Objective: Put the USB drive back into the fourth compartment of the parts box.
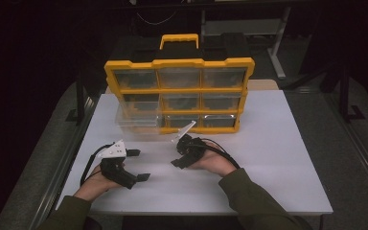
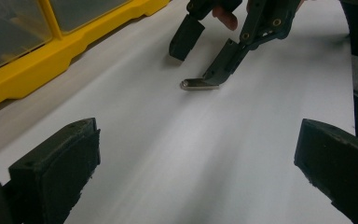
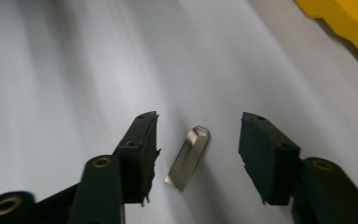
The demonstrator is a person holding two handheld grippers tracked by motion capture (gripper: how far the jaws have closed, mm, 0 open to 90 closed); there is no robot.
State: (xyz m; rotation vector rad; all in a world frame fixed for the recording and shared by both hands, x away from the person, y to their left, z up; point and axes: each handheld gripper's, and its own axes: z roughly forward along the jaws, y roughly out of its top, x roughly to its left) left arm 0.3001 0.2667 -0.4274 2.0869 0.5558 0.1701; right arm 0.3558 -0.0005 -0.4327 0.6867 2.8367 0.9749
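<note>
While flat on smooth white table point(image 3: 51, 56) | slim metal USB stick point(image 3: 188, 158) | right tool point(image 3: 198, 158) astride

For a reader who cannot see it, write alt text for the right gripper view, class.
A small silver USB stick lies flat on the white table, between the two black jaws of the right claw, which stand apart on either side without touching it. A yellow corner of the organiser case shows at the top right.

White table point(image 1: 278, 158); dark room, grey floor point(image 1: 359, 158), metal frame legs point(image 1: 277, 52)
</note>
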